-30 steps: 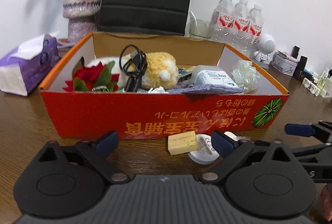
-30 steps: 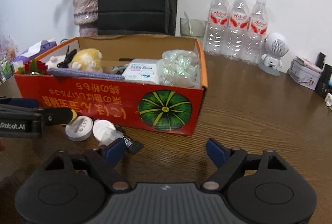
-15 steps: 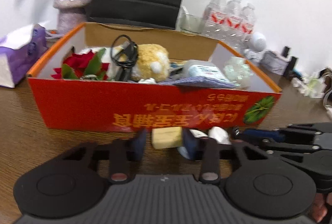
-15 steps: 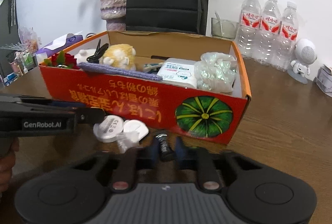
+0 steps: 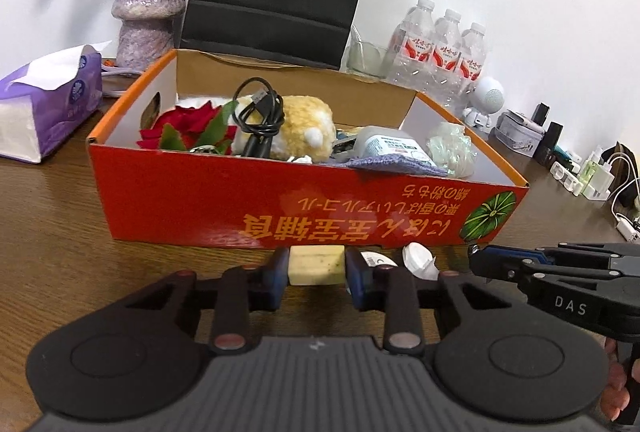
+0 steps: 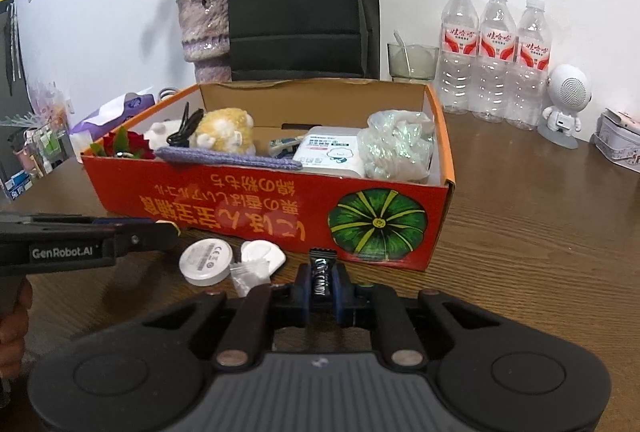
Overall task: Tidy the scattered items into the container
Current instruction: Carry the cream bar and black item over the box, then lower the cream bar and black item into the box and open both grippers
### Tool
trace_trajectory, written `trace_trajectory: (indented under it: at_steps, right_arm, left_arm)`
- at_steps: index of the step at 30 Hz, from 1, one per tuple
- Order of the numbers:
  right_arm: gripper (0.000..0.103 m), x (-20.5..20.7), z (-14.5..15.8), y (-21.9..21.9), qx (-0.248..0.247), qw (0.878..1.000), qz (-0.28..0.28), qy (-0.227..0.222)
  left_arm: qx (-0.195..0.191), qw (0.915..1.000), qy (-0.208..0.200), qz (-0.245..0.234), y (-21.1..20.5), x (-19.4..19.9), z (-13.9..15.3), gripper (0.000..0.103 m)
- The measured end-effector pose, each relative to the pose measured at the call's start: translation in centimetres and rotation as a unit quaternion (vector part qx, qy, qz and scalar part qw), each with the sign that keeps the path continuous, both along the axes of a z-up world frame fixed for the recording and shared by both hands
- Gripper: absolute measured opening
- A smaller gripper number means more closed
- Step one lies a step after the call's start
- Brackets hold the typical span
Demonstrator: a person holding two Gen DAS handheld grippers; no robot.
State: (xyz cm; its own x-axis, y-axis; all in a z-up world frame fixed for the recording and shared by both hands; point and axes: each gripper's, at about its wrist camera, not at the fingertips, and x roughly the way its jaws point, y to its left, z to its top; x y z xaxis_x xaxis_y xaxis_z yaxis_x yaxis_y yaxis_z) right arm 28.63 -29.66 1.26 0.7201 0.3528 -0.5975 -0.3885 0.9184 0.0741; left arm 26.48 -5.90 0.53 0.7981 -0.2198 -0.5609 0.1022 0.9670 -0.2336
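Observation:
An open red cardboard box stands on the wooden table, holding a plush toy, a red flower, a black cable, a wipes pack and a crinkled plastic bag. Just in front of it, my left gripper is shut on a pale yellow block. My right gripper is shut on a black candy wrapper. A round white disc, a white cap-shaped piece and a small clear packet lie on the table between the grippers. In the right wrist view, the left gripper's side enters from the left edge.
Behind the box stand a black paper bag, a vase of dried flowers, a glass and three water bottles. A purple tissue pack lies left; a small white robot figure, a tin and chargers sit right.
Both grippers went from open to shut: the left closed on the yellow block, the right on the black candy wrapper. Both views now show the box from slightly higher.

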Motion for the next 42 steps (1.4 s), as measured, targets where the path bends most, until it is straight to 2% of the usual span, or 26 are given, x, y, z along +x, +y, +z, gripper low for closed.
trace_trajectory:
  at_steps: [7,12,18,23,25,31,42]
  right_arm:
    - [0.010,-1.9,2.0,0.0,0.026,0.999,-0.007,-0.025]
    - [0.010,-2.8,4.8,0.2,0.055,0.997,-0.009,-0.055]
    - [0.010,-1.7,7.7,1.9,0.066,0.994,-0.008,-0.082]
    - [0.010,-0.2,8.8,3.2,0.079,0.993,-0.004,-0.087]
    - [0.010,0.5,9.1,3.7,0.083,0.992,-0.004,-0.090]
    - [0.010,3.9,9.0,4.9,0.086,0.992,-0.023,-0.087]
    - [0.010,7.6,5.7,6.3,0.042,0.998,-0.037,-0.042]
  left_arm:
    - [-0.010,0.9996,-0.027,0.003,1.1,-2.9,1.3,0.031]
    - [-0.023,0.9979,-0.059,-0.008,1.5,-4.1,3.9,0.031]
    - [-0.013,0.9928,-0.119,-0.014,1.1,-3.2,8.0,0.032]
    - [-0.014,0.9890,-0.147,0.001,0.9,-1.4,9.5,0.032]
    - [-0.023,0.9883,-0.150,0.010,1.0,-0.8,9.5,0.032]
    - [-0.008,0.9894,-0.143,0.026,1.8,2.2,8.9,0.032]
    - [0.028,0.9931,-0.100,0.054,3.2,6.3,6.4,0.032]
